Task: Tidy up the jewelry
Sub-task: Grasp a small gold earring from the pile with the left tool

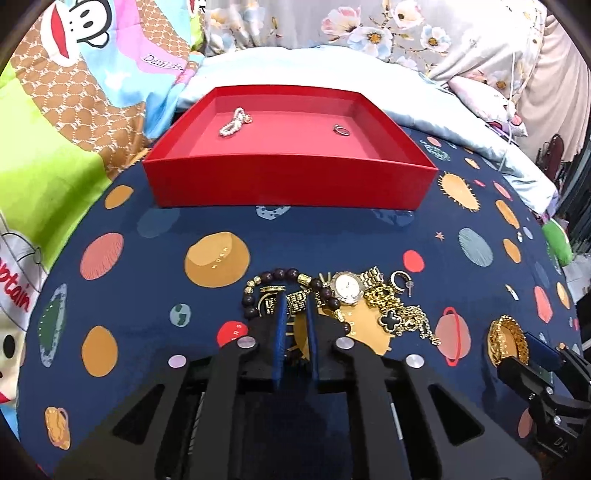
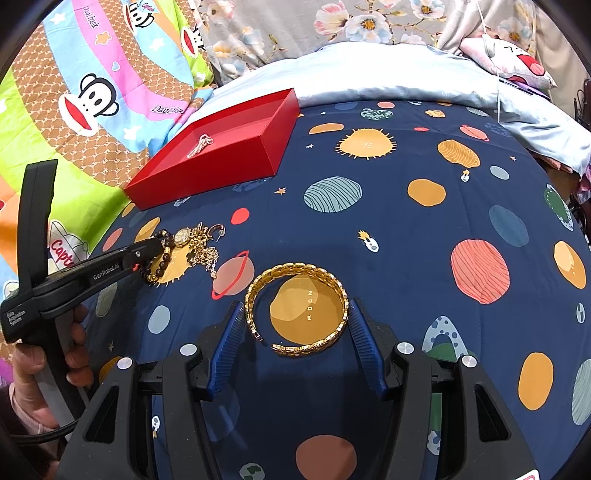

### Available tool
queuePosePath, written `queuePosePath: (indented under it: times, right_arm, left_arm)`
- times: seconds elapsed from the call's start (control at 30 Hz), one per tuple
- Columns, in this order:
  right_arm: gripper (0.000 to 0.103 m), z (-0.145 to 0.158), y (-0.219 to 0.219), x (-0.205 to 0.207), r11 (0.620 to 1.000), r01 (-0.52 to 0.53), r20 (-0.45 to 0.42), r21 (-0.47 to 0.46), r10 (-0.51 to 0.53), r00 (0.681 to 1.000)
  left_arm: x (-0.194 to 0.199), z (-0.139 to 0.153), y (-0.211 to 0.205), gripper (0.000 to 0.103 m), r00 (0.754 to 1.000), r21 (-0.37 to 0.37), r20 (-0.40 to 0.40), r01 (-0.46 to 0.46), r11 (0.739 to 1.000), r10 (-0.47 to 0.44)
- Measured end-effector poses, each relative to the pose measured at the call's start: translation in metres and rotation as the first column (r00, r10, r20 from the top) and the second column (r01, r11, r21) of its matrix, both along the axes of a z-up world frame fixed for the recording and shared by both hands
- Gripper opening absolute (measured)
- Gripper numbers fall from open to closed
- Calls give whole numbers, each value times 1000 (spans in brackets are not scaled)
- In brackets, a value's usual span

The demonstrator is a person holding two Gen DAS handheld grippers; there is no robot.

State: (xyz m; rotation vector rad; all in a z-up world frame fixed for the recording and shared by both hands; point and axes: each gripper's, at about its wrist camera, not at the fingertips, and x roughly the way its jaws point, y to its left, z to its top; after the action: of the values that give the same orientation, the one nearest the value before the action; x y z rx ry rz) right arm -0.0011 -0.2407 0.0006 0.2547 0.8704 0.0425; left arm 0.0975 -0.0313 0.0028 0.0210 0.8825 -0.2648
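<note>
A red box lies on the bed and holds a silver bracelet and a ring. In front of it lies a jewelry pile: a dark bead bracelet, a gold watch, gold chains and a hoop earring. My left gripper sits narrowly closed around a small gold band piece in the pile. A gold bangle lies flat between my right gripper's open fingers.
The navy planet-print sheet covers the bed. A cartoon monkey quilt lies at the left, and a pale blue blanket and floral pillows lie behind the box.
</note>
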Motion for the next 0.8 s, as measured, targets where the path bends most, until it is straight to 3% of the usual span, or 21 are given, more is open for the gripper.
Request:
queuePosePath:
  times: [0.1,0.37,0.57,0.8]
  right_arm:
    - [57,0,0,0,1000,0,0,-1,0,1000]
    - [57,0,-1,0,1000,0,0,-1,0,1000]
    - [57,0,-1,0,1000,0,0,1,0,1000]
    - [57,0,-1,0,1000,0,0,1,0,1000]
  left_arm:
    - [-1,0,1,38,1000,14,16,-19,1000,19]
    - [4,-4,11,34,999,-17,1,-33,999,34]
    - [5,-4,15,19,999,-33,-2,-39,999,39]
    - [2,-3,17,19,999,-49,-3,-34,998,34]
